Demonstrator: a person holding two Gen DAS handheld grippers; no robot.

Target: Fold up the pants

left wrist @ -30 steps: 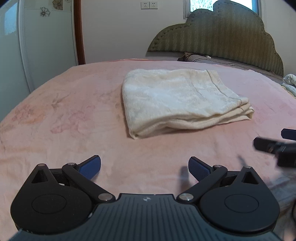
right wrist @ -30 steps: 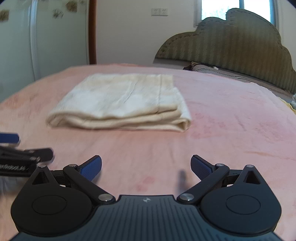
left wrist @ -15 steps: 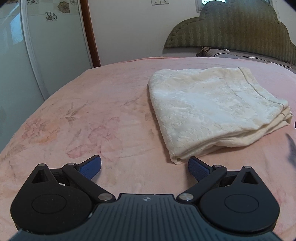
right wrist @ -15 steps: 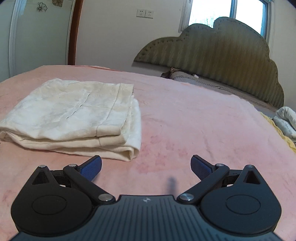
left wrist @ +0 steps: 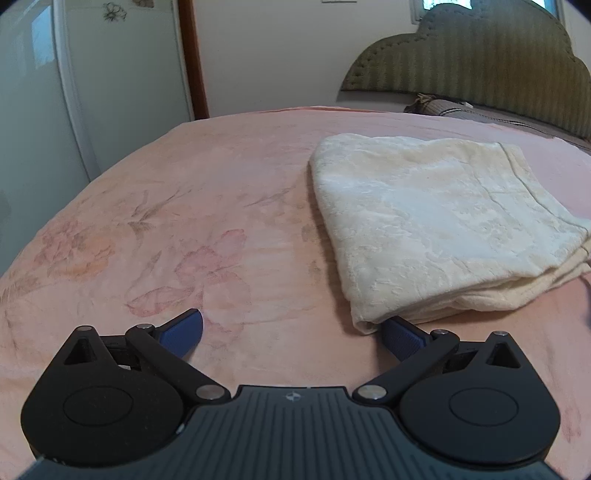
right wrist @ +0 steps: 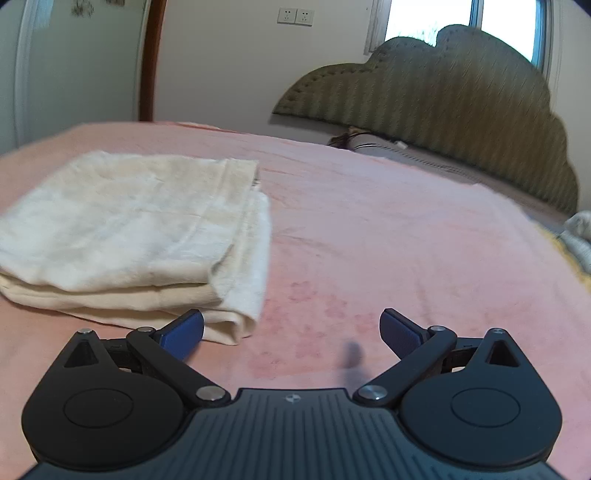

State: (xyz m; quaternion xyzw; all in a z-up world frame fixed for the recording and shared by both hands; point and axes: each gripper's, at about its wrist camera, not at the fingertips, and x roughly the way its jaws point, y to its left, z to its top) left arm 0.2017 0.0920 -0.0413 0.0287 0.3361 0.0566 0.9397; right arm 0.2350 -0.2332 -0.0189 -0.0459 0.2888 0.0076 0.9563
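Cream pants (left wrist: 436,225) lie folded on pink bedspread (left wrist: 184,229), now nearer: 2 o'clock of left gripper (left wrist: 291,328), 10 o'clock of right gripper (right wrist: 291,328). Both jaws spread wide, empty; closing in to regrip.

Soft, dim daylight from a bright, overexposed window (right wrist: 461,22) behind the headboard (right wrist: 443,92). Strong fisheye bending at edges. Slight motion blur in right wrist view.

Right hand-held gripper (right wrist: 291,328), jaws wide apart, empty, just beside folded cream pants (right wrist: 125,225) on pink bedspread (right wrist: 406,240).
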